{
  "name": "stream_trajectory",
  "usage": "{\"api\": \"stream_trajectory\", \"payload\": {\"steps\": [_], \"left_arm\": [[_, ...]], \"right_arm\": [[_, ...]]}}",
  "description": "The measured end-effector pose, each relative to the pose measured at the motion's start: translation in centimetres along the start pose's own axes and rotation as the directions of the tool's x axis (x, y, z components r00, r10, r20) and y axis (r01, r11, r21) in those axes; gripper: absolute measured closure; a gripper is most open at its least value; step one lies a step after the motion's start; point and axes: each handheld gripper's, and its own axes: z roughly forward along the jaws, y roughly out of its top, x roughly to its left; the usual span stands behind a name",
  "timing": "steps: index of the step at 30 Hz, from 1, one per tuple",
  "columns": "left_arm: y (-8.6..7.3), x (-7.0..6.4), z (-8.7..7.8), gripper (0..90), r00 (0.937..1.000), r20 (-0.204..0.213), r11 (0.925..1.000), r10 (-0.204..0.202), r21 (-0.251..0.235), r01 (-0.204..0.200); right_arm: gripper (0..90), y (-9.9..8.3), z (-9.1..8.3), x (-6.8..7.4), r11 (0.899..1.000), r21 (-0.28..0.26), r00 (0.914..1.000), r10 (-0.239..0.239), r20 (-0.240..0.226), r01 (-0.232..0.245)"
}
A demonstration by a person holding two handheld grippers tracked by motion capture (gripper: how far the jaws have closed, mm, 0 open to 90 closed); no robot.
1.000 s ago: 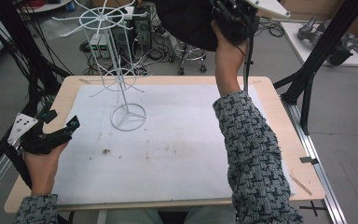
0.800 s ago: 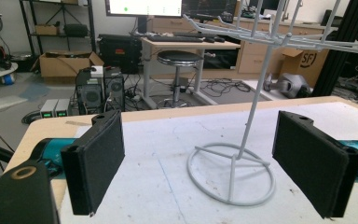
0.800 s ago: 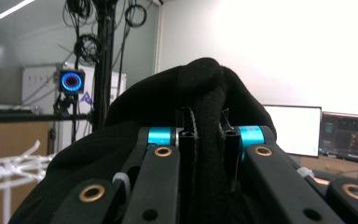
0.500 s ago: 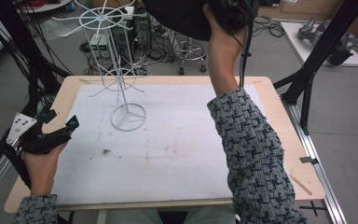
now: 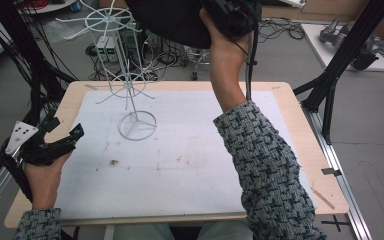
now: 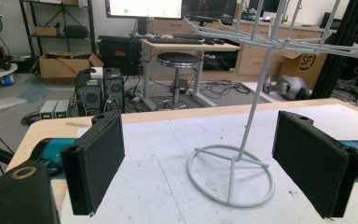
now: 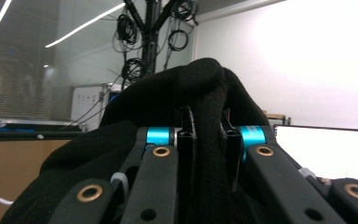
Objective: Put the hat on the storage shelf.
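In the high view, the right gripper [image 5: 232, 12] is raised high above the far edge of the counter [image 5: 290, 130], its fingers clenched on a black cloth [image 5: 172, 22] that hangs dark and rounded at the top of the picture. A white wire rack [image 5: 130, 87] stands on the far left part of the white mat [image 5: 180, 160]. The left gripper [image 5: 62, 132] rests at the near left edge, fingers released and holding nothing.

In the left gripper view, the two black padded fingers [image 6: 98, 163] stand wide apart, and the rack's ring base [image 6: 230, 177] lies between them, farther off.

In the right gripper view, the fingers [image 7: 186, 154] pinch a fold of the black cloth [image 7: 200, 93], which bulges up over them.
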Motion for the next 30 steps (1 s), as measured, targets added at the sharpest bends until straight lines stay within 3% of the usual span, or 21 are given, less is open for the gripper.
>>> {"api": "stream_trajectory", "payload": {"steps": [10, 30], "left_arm": [[0.0, -0.1, 0.0, 16.9, 1.0, 0.003, 1.0, 0.003, 0.002, -0.003], [-0.1, -0.2, 0.1, 16.9, 1.0, 0.003, 1.0, 0.001, 0.001, -0.001]], "right_arm": [[80.8, -1.7, 0.0, 1.1, 0.999, 0.036, 0.9994, -0.001, -0.034, 0.002], [76.3, -6.2, -0.8, 0.4, 0.993, 0.112, 0.9972, 0.037, -0.065, -0.03]]}}
